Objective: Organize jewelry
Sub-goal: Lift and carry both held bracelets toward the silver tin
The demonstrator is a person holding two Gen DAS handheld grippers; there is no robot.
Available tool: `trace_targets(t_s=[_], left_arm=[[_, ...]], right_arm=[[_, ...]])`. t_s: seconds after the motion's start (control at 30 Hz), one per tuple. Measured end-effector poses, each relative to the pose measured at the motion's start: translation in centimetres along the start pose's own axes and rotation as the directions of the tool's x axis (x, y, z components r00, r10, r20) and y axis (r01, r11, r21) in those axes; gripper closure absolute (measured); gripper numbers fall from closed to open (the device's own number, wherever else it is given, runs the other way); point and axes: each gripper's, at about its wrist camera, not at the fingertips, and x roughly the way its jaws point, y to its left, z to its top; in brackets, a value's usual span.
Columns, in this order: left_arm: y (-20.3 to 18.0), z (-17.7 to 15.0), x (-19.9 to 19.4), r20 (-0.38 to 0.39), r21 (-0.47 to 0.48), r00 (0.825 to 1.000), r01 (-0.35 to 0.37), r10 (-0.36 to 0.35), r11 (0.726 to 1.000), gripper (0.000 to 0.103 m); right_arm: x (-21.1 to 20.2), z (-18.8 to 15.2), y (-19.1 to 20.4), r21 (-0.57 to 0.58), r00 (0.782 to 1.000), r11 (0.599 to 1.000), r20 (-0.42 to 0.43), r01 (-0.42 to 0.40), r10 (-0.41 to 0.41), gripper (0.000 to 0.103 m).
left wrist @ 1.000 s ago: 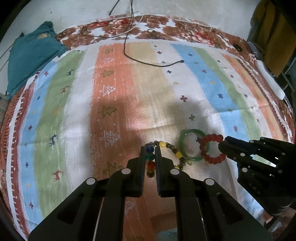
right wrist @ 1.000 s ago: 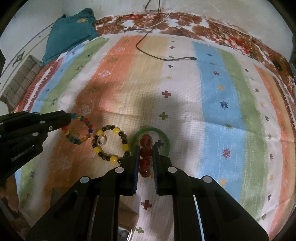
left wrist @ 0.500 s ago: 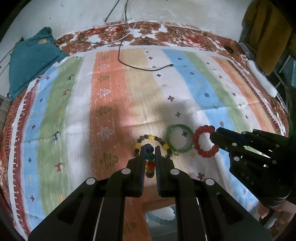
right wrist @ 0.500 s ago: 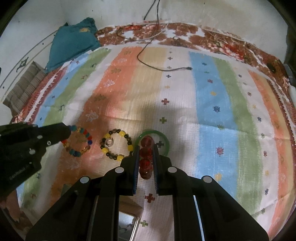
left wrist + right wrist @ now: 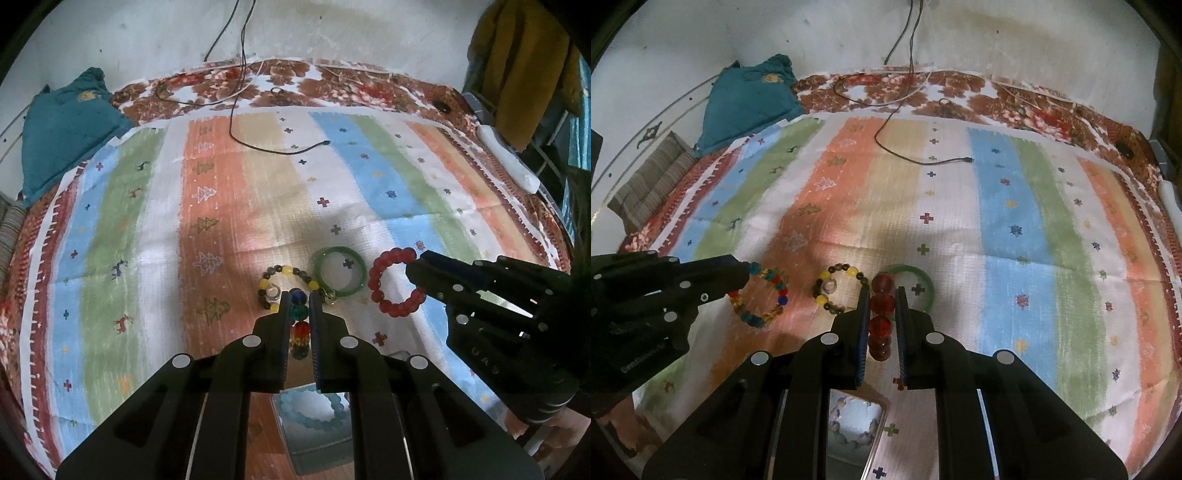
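Observation:
My left gripper (image 5: 298, 297) is shut on a multicolour bead bracelet (image 5: 298, 325), held above the striped cloth; it also shows in the right wrist view (image 5: 764, 295). My right gripper (image 5: 882, 291) is shut on a red bead bracelet (image 5: 881, 317), which hangs as a ring in the left wrist view (image 5: 393, 282). A green bangle (image 5: 340, 271) and a yellow-and-dark bead bracelet (image 5: 280, 286) with a small clear ring lie on the cloth between the grippers. A light blue bead bracelet (image 5: 310, 406) lies in a small tray (image 5: 314, 443) below my left gripper.
A black cable (image 5: 258, 144) lies across the far cloth. A teal cloth bundle (image 5: 62, 125) sits at the far left. A white object (image 5: 509, 162) lies at the right edge. The tray also shows under my right gripper (image 5: 879, 410).
Both grippers have risen and pulled back with their bracelets, so more of the cloth and wall shows. The bangle and yellow bracelet stayed on the cloth.

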Motion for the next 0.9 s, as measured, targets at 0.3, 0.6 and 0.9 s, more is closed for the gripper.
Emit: trace_targets(t_s=[0.3,0.6,0.9], left_arm=[[-0.4,-1.2,-1.5,0.022,0.002,1.000,0.011,-0.011,1.000,0.094],[-1.0,-3.0,-2.8,0.038,0.017,0.999,0.026,-0.026,1.000,0.094],[-1.1,-4.5,-3.8,0.045,0.021,0.998,0.034,-0.035,0.999,0.094]], right_arm=[[-1.3,-1.4,0.5,-0.018,1.000,1.000,0.016,0.012,-0.012,0.089],[-3.3,-2.9,1.4,-0.037,0.999,0.999,0.043,0.001,0.001,0.089],[-4.5,-4.5,2.1,-0.050,0.999,0.999,0.045,-0.013,0.015,0.089]])
